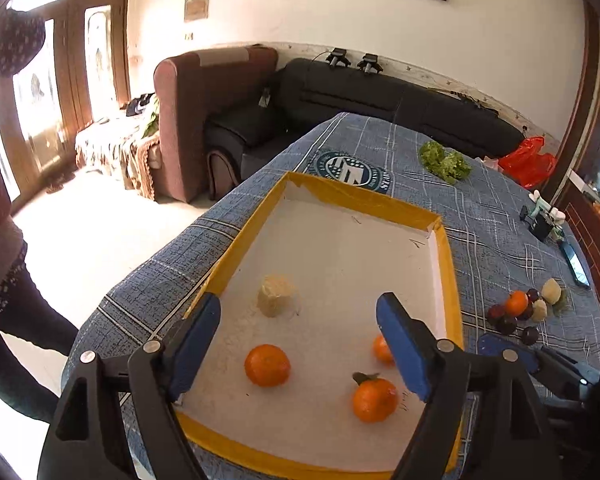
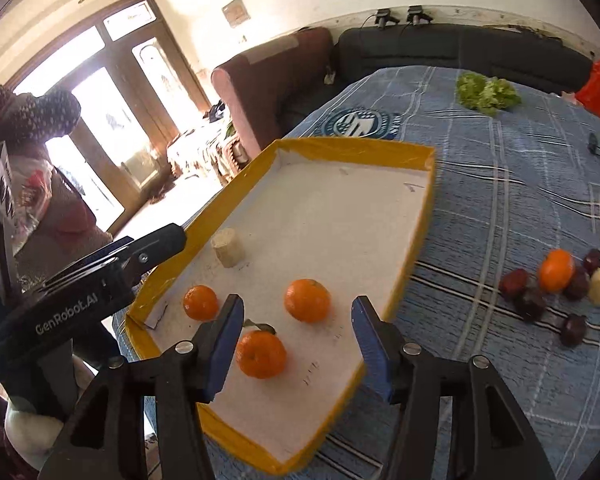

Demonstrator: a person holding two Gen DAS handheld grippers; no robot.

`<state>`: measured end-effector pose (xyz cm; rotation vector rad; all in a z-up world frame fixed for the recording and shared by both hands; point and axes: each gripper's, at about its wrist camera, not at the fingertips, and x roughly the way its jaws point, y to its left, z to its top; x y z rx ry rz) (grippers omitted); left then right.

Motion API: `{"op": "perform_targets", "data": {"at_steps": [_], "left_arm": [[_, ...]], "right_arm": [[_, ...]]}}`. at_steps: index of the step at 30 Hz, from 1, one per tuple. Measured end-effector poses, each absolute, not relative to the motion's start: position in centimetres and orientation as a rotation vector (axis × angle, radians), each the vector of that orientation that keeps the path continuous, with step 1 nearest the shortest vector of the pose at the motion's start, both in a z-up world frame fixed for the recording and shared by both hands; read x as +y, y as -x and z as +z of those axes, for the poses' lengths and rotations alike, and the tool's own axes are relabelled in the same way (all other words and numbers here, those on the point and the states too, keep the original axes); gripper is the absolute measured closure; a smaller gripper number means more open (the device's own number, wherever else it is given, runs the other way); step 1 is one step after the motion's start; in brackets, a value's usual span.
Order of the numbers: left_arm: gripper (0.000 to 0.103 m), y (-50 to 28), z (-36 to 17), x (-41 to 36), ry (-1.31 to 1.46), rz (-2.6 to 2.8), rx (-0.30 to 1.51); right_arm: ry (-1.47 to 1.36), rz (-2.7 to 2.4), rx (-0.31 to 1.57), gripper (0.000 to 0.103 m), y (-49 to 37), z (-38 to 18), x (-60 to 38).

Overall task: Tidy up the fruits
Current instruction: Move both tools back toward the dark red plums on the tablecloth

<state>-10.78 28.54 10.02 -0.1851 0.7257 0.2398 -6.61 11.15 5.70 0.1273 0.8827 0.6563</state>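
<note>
Both tongs hang over the yellow-rimmed tray on the tabletop, gripping nothing. The left tongs gape wide; the right tongs stand partly open. Inside the tray lie three oranges and a pale fruit piece. Right of the tray sits a mixed fruit pile.

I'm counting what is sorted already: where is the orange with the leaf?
The leafy orange lies inside the yellow-rimmed tray, at its near end between two other oranges, just ahead of the right gripper.
</note>
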Motion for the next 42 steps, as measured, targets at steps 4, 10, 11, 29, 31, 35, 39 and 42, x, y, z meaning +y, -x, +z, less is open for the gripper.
{"op": "perform_targets", "data": {"at_steps": [4, 10, 11, 29, 31, 35, 39, 42], "left_arm": [[0.023, 11.6, 10.6, 26.1, 0.122, 0.232, 0.704], [0.023, 12.3, 11.4, 22.9, 0.048, 0.201, 0.688], [0.023, 12.5, 11.5, 22.3, 0.039, 0.197, 0.686], [0.023, 13.3, 12.2, 15.9, -0.097, 0.141, 0.670], [0.022, 13.2, 12.1, 15.6, -0.105, 0.138, 0.671], [0.022, 13.1, 11.9, 15.3, -0.110, 0.134, 0.677], [0.022, 12.7, 11.6, 15.5, -0.103, 0.121, 0.692], [0.022, 12.4, 11.2, 16.1, -0.070, 0.107, 0.714]], "right_arm": [[-0.168, 0.615, 0.872, 0.039, 7.4, 5.5, 8.1], [-0.241, 0.557, 0.874, 0.038, 7.9, 5.1, 4.1], [-0.251, 0.550, 0.874, 0.038, 8.0, 5.0, 3.6], [-0.365, 0.465, 0.854, 0.037, 9.2, 4.2, -3.3], [-0.372, 0.460, 0.855, 0.037, 9.2, 4.1, -3.7], [-0.377, 0.455, 0.858, 0.037, 9.0, 3.8, -4.0], [-0.380, 0.438, 0.860, 0.037, 8.7, 3.4, -4.8], [-0.387, 0.390, 0.859, 0.037, 8.3, 3.0, -6.4]]}}
